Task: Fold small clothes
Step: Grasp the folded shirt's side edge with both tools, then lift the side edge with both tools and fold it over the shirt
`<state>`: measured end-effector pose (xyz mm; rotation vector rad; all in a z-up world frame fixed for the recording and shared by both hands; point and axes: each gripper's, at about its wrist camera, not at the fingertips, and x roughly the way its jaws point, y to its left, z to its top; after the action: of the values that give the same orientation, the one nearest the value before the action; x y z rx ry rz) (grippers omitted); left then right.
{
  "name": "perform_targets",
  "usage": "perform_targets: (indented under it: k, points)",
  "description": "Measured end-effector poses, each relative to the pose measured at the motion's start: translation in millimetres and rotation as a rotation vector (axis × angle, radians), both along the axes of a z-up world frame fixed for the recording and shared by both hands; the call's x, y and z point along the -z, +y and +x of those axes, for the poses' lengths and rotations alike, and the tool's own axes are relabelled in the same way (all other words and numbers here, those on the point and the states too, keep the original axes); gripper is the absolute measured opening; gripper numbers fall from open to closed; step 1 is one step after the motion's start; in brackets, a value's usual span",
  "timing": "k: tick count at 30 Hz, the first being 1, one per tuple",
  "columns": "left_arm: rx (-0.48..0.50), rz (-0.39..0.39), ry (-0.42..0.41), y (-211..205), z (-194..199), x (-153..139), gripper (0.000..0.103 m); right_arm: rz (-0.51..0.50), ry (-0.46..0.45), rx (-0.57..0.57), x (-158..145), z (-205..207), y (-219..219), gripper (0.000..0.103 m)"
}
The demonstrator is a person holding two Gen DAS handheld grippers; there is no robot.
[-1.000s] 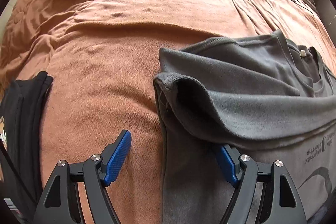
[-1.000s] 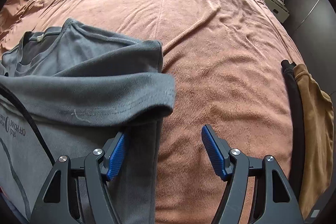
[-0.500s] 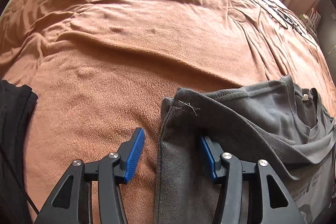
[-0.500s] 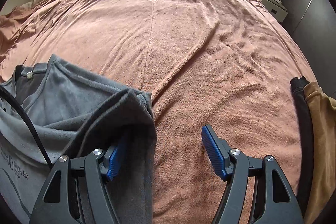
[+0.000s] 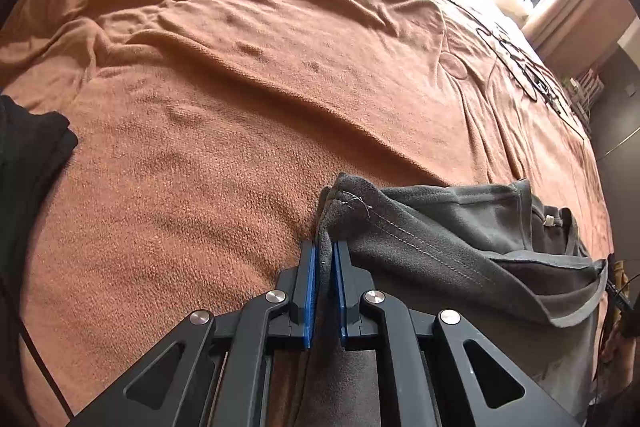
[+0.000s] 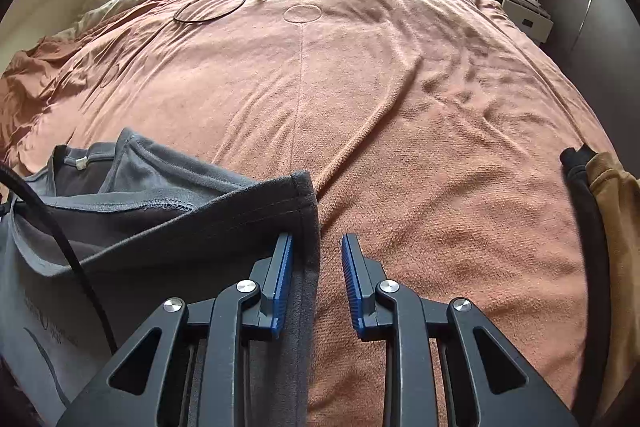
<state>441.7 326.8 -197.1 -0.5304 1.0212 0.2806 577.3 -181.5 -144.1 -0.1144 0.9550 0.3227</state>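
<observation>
Your left gripper [image 5: 325,267] has its blue pads pressed together on the folded side edge of the grey T-shirt [image 5: 460,247], cloth pinched between them. Your right gripper [image 6: 316,267] is part-way apart: the shirt's other edge lies between the pads, against the left pad [image 6: 282,283], with a clear gap to the right one. Not gripping there yet, by the look of it.

The shirt lies on the brown bedspread [image 6: 400,107], near the foot of the bed, between the two grippers. Both sleeves look turned in over the body; the collar [image 6: 76,159] with its label faces the head of the bed. Judgement: side folds appear done. Left to do: close the right gripper, then fold the shirt across its length, flatten it and set it aside.

Outward from there: a black garment [image 5: 28,155] lies at your left, well apart from the shirt. At your right edge sit a dark garment [image 6: 580,195] and a tan garment [image 6: 612,211], touching each other; whether these are folded or waiting, you cannot tell.

Further up the bed: a loose black cable [image 6: 212,3]. No baskets, bins or boxes for clothes in view. The nightstand [image 6: 520,15] carries small items, too blurred to name.
</observation>
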Motion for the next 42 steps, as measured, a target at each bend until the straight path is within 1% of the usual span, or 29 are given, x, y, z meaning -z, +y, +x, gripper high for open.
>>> perform_targets:
  k: [2, 3, 4, 5, 6, 8, 9, 10, 12, 17, 18, 20, 21, 22, 23, 24, 25, 27, 32, 35, 42]
  points:
    - [-0.002, -0.015, -0.016, 2, -2, -3, 0.010, 0.011, 0.011, -0.024, -2, -2, 1, 0.023]
    - [0.002, -0.021, -0.019, 2, -1, -4, 0.010, 0.008, 0.015, -0.033, -2, -2, 3, 0.027]
    - [0.005, -0.021, -0.015, 2, 0, -4, 0.010, 0.002, 0.017, -0.041, -2, -2, 4, 0.039]
    - [0.008, -0.021, -0.007, 2, 3, -3, 0.010, -0.003, 0.013, -0.049, -2, -2, 6, 0.047]
    - [0.012, -0.024, -0.004, 2, 6, -2, 0.010, -0.009, -0.002, -0.051, -2, -2, 7, 0.057]
    - [0.019, -0.024, 0.004, 1, 12, 0, 0.011, -0.020, -0.014, -0.062, -3, -2, 10, 0.059]
    - [0.022, -0.024, 0.009, 1, 15, 1, 0.014, -0.026, -0.015, -0.068, -2, -2, 11, 0.059]
    - [0.028, -0.025, 0.011, 0, 18, 2, 0.021, -0.032, -0.021, -0.076, -2, -1, 12, 0.059]
    - [0.035, -0.019, 0.008, 0, 21, 3, 0.028, -0.040, -0.039, -0.089, -2, -1, 16, 0.059]
    - [0.042, -0.010, 0.001, -1, 27, 6, 0.031, -0.002, -0.068, -0.096, -5, 6, 15, 0.059]
    - [0.040, -0.010, -0.003, 0, 28, 6, 0.031, 0.007, -0.079, -0.094, -6, 6, 14, 0.057]
    - [0.036, -0.005, -0.020, 0, 27, 5, 0.031, 0.031, -0.097, -0.091, -8, 6, 12, 0.046]
    - [0.036, -0.001, -0.028, 1, 26, 4, 0.030, 0.041, -0.098, -0.090, -8, 6, 10, 0.034]
    - [0.032, 0.010, -0.036, 1, 25, 3, 0.016, 0.043, -0.097, -0.090, -8, 6, 9, 0.021]
    - [0.027, 0.025, -0.034, 2, 24, 3, 0.011, 0.034, -0.100, -0.087, -8, 5, 9, 0.016]
    - [0.024, 0.027, -0.036, 3, 22, 2, 0.010, 0.024, -0.105, -0.085, -8, 4, 8, 0.010]
    - [0.019, 0.020, -0.044, 4, 20, 2, 0.008, 0.025, -0.109, -0.083, -9, 3, 7, 0.008]
    - [0.000, 0.011, -0.062, 7, 13, 0, 0.006, 0.038, -0.121, -0.069, -12, -1, 2, 0.007]
    - [-0.046, -0.007, -0.104, 14, -5, -12, 0.006, 0.082, -0.156, -0.025, -25, -14, -13, 0.006]
    - [-0.053, -0.007, -0.135, 14, -13, -23, 0.006, 0.110, -0.175, -0.024, -37, -24, -19, 0.006]
    - [-0.046, 0.018, -0.196, 7, -22, -57, 0.005, 0.134, -0.239, -0.037, -65, -45, -24, 0.006]
